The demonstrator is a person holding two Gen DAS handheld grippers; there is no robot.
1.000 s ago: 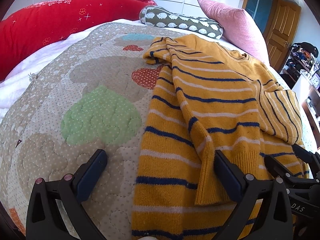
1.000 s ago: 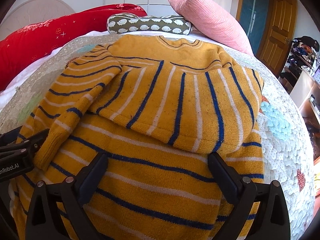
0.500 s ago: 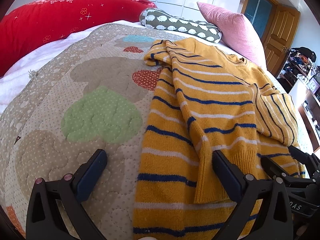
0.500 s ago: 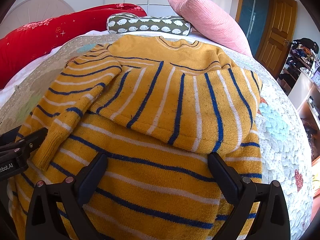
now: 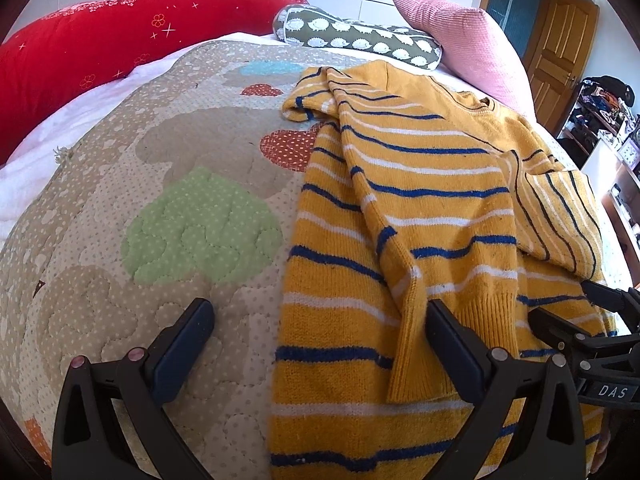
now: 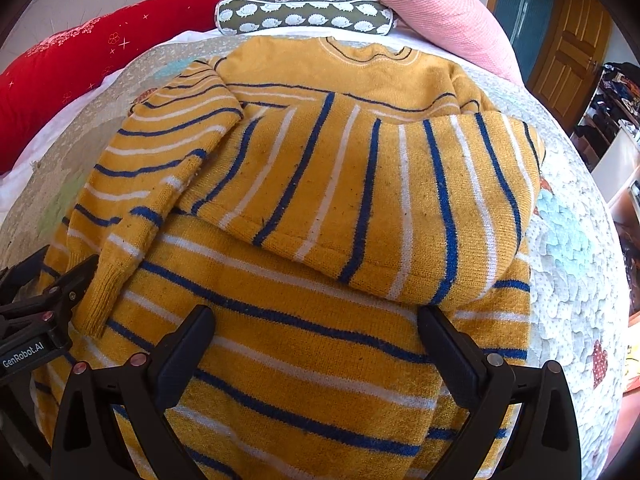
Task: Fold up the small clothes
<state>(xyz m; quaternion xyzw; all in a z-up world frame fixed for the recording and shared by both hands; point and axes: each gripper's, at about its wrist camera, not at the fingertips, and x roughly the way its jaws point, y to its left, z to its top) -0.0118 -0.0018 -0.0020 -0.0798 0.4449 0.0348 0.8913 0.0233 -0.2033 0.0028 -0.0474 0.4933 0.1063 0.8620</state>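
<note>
A mustard-yellow sweater (image 5: 404,208) (image 6: 320,240) with blue and white stripes lies on a quilted bedspread (image 5: 160,184), neck toward the pillows. Both sleeves are folded in across its body. My left gripper (image 5: 320,344) is open, straddling the sweater's left edge near the hem; the folded left sleeve's cuff (image 5: 472,320) lies by its right finger. My right gripper (image 6: 316,344) is open just above the sweater's lower body, below the folded right sleeve (image 6: 380,200). Each gripper shows at the other view's edge: the right gripper (image 5: 600,344) and the left gripper (image 6: 36,320).
A red bolster (image 5: 80,60), a grey patterned pillow (image 5: 360,40) and a pink cushion (image 5: 460,40) line the head of the bed. A wooden door (image 5: 560,52) and cluttered shelves (image 5: 608,108) stand to the right. Bare quilt (image 6: 572,248) lies right of the sweater.
Both grippers have drawn back slightly toward the hem and stayed open. The sweater has not visibly moved.
</note>
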